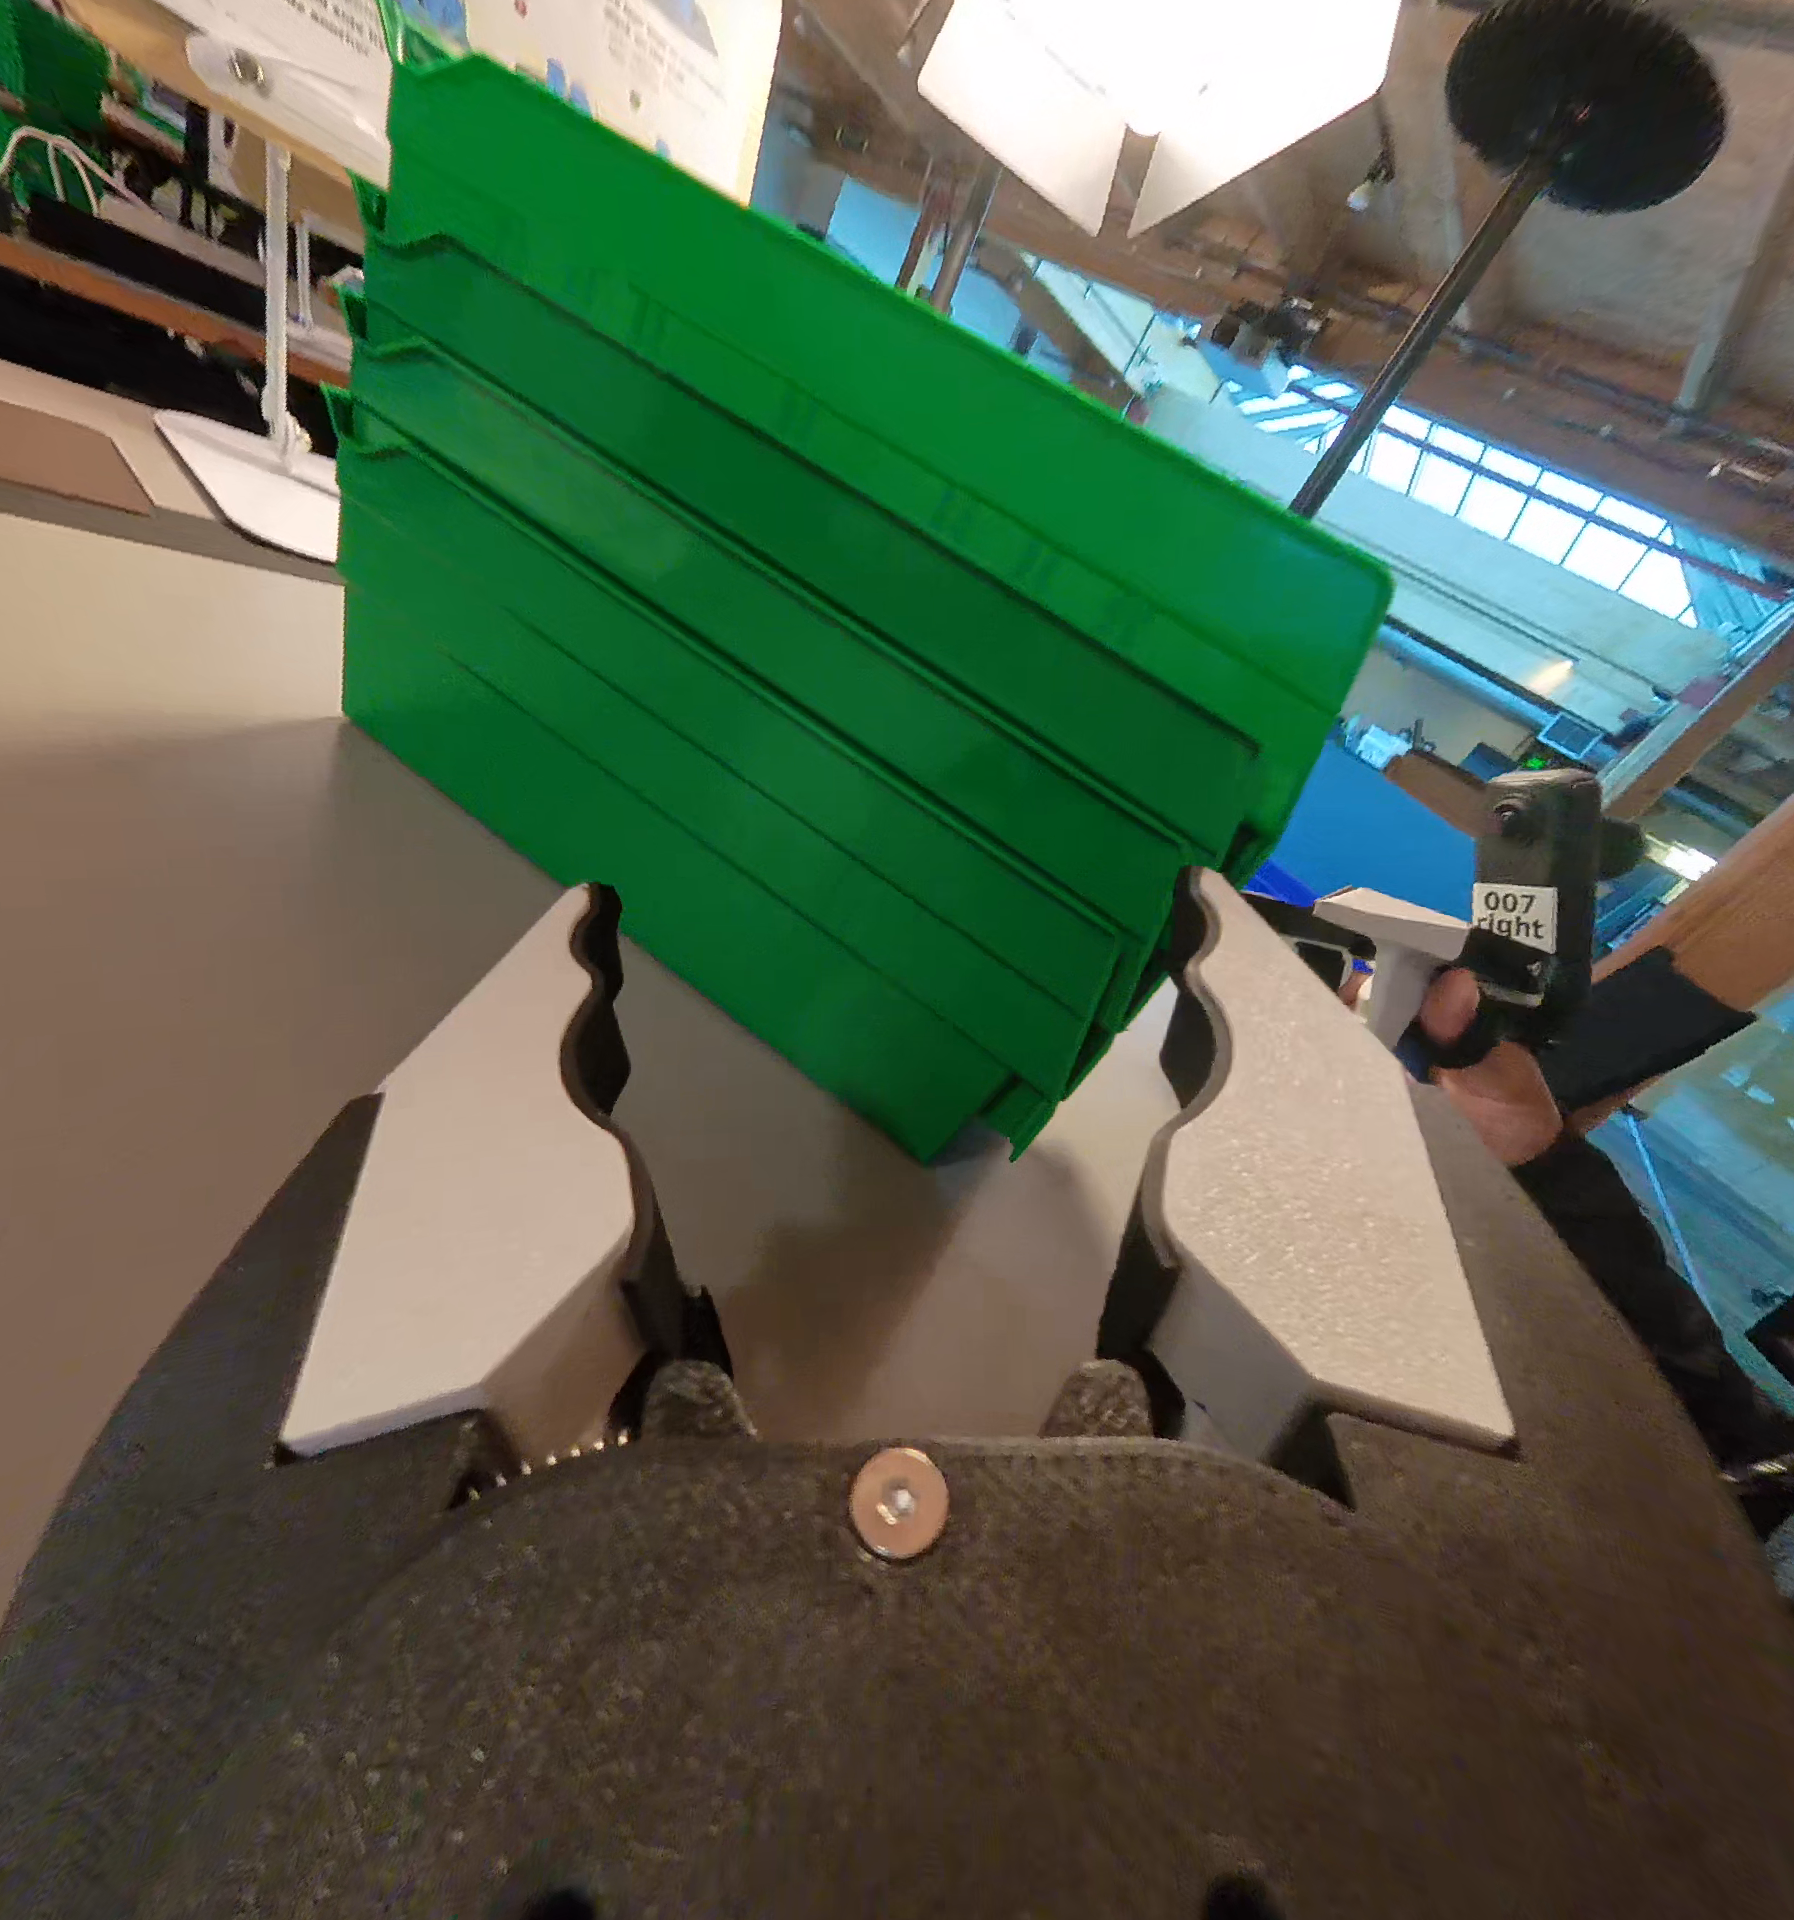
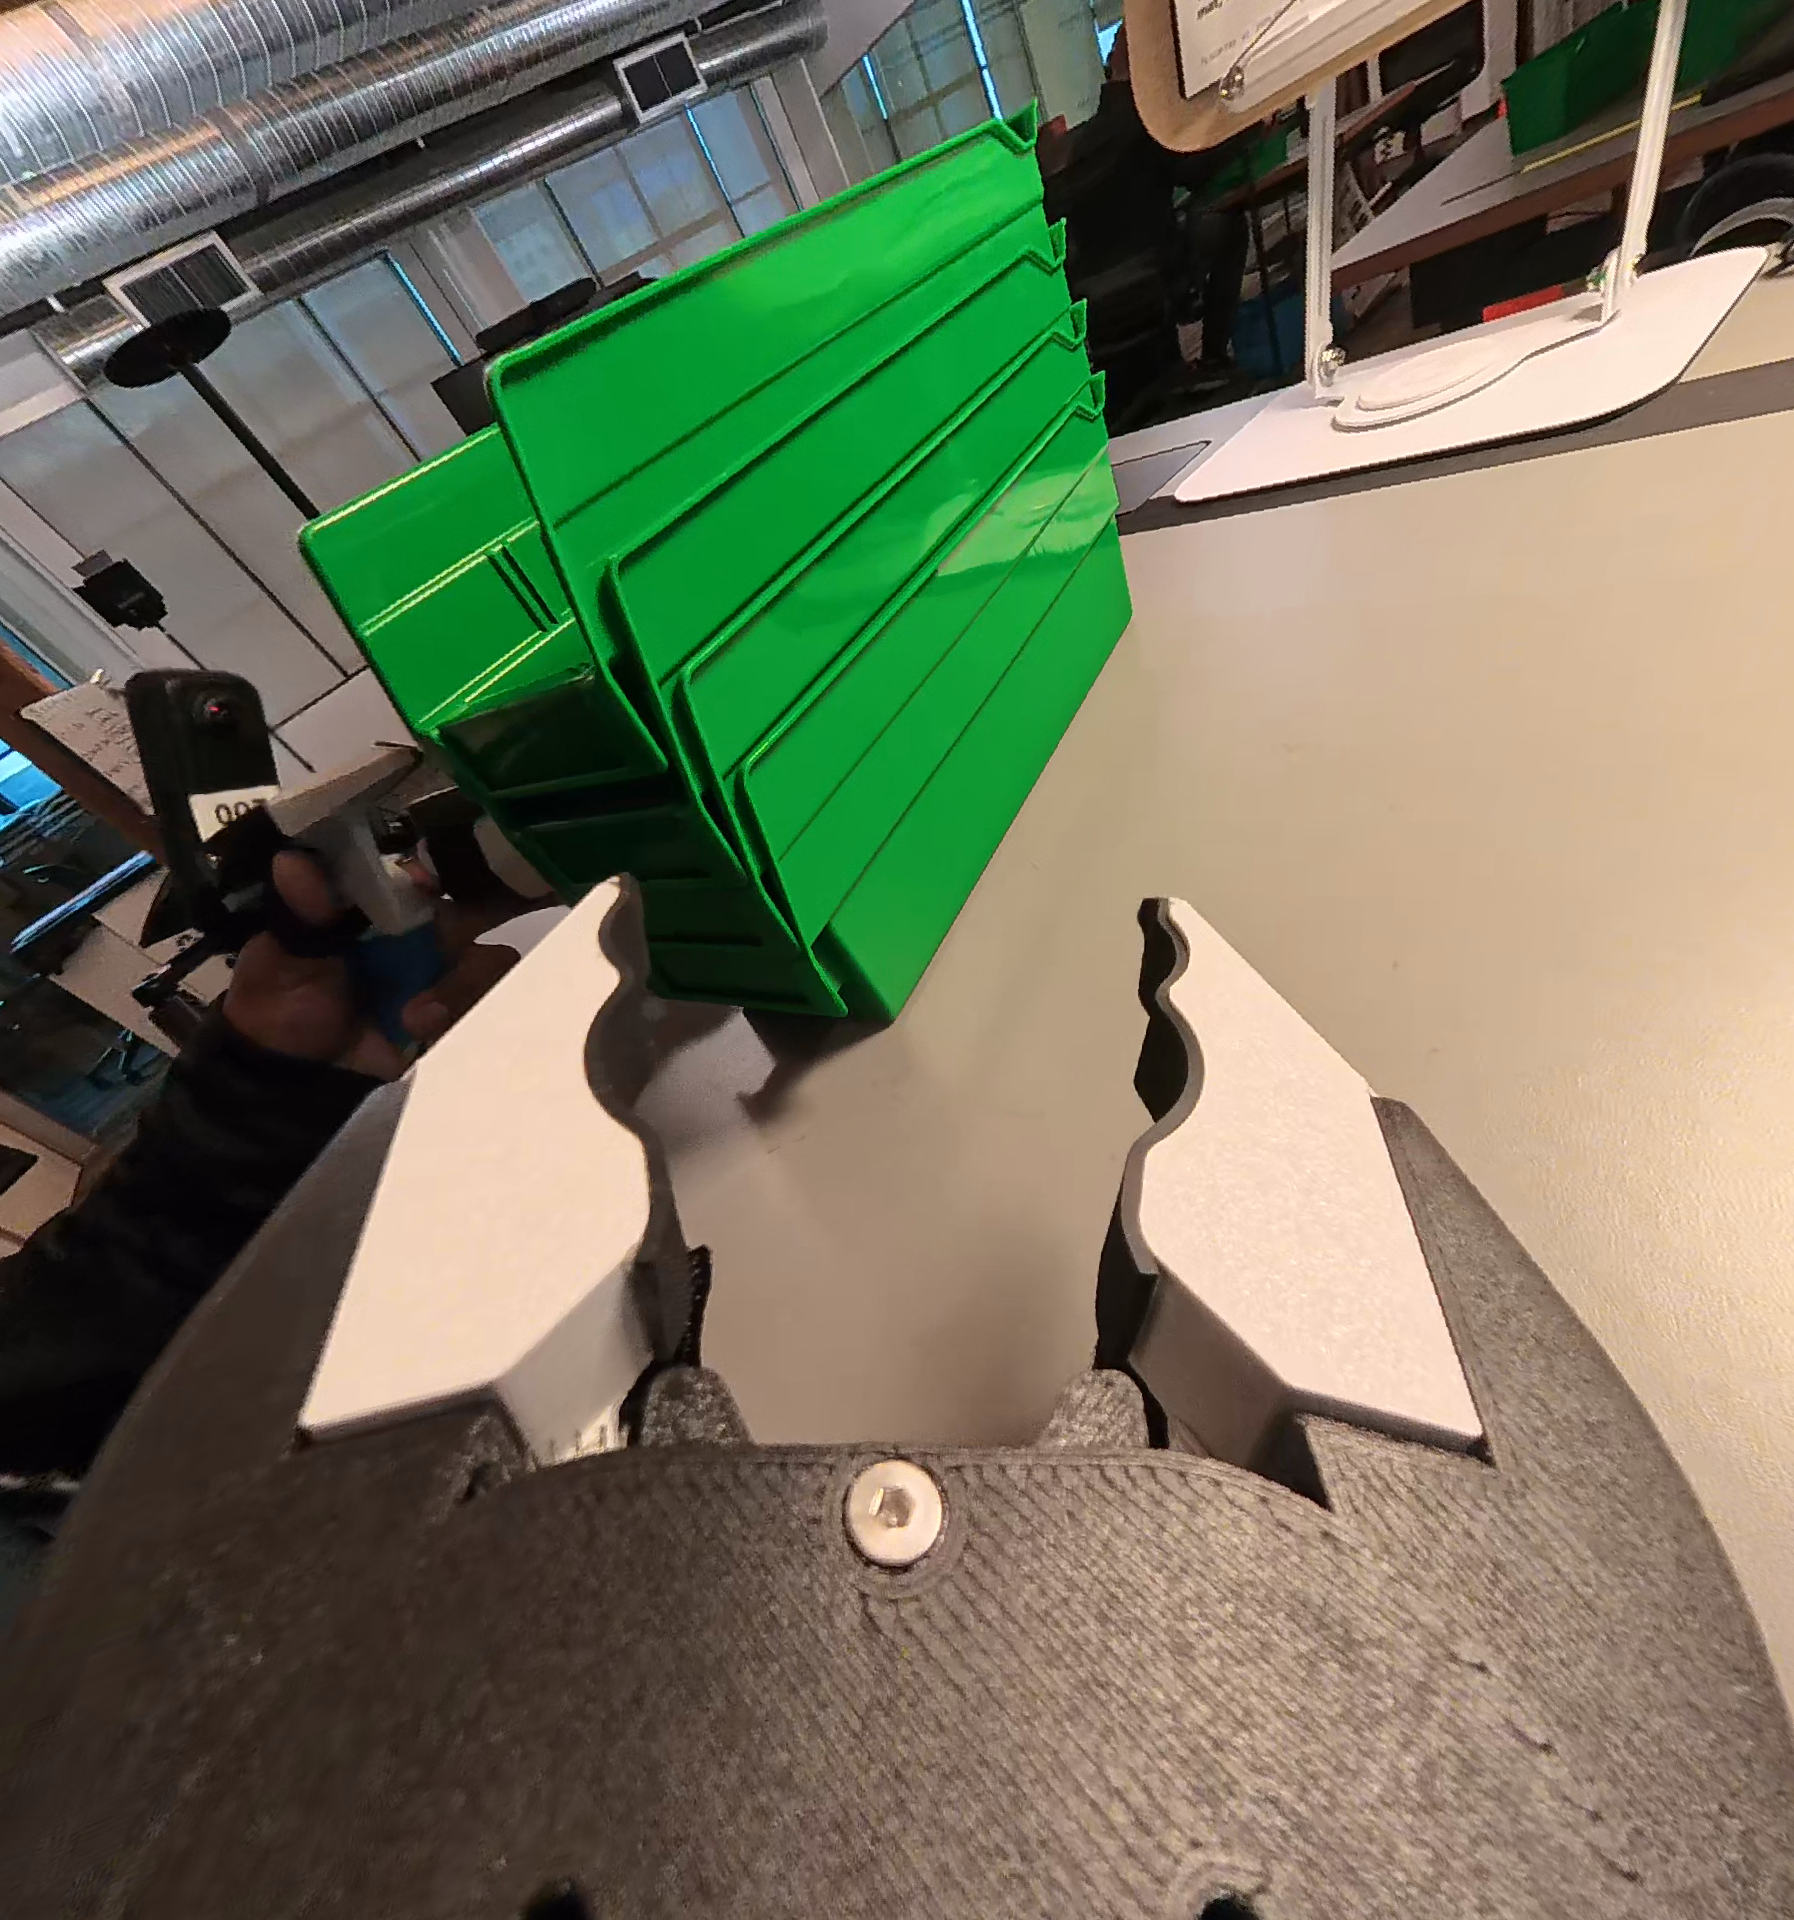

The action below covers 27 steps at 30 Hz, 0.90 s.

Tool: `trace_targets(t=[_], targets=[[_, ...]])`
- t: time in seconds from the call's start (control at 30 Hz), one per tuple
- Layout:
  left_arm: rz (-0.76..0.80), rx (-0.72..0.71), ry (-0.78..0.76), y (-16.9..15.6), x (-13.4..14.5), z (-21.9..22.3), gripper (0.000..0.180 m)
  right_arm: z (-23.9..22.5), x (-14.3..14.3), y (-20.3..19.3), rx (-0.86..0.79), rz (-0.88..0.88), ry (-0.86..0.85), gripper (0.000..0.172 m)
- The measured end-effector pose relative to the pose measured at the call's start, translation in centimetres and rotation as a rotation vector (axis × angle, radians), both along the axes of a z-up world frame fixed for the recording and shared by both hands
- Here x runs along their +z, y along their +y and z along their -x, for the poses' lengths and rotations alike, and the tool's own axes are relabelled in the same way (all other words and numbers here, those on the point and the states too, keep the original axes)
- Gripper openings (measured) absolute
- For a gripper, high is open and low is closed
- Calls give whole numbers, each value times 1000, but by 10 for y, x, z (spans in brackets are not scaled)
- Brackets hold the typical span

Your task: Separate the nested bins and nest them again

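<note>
On the tabletop: stack of nested green bins (image 1: 768, 623) stands on the grey tabletop (image 2: 1495, 831), well in from its edges, tilted in both views; at least four rims show stepped one above another.
Step in hand: judged as the approach before separating; all bins look seated in one another and none is lifted out.
Left gripper (image 1: 898, 914): jaws spread wide and bare, facing one long side of the stack, low and close; the pads do not press on the plastic.
Right gripper (image 2: 893, 914): jaws likewise released and bare, aimed at the stack's lower corner from the opposite side, just short of it.
Hands: each device is held in a person's hand; the right hand (image 1: 1495, 1091) shows past the stack's end, the left hand (image 2: 301, 987) beside its open front.
Next move calls for: one gripper pinning the lower bins, the other closing on the top bin's rim and drawing it upward.
Risk: the bins may lift together if wedged.
</note>
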<state>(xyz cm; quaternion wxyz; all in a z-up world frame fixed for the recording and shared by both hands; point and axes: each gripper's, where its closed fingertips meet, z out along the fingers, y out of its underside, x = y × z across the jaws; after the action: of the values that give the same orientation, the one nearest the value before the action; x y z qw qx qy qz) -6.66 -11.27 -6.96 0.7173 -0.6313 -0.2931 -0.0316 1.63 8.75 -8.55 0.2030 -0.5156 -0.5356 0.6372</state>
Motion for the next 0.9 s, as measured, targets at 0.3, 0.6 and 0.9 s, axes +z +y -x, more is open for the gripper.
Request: trace_targets(t=[0.3,0.6,0.9], targets=[[107,-60,95,26,88,-10,113,4,-8,-2,16,10,-60,97],[543,2,0,79,94,67,126,7,-13,-2,24,27,-94,96],[545,-151,-105,99,66,77,122,5,-12,-3,39,35,-93,96]])
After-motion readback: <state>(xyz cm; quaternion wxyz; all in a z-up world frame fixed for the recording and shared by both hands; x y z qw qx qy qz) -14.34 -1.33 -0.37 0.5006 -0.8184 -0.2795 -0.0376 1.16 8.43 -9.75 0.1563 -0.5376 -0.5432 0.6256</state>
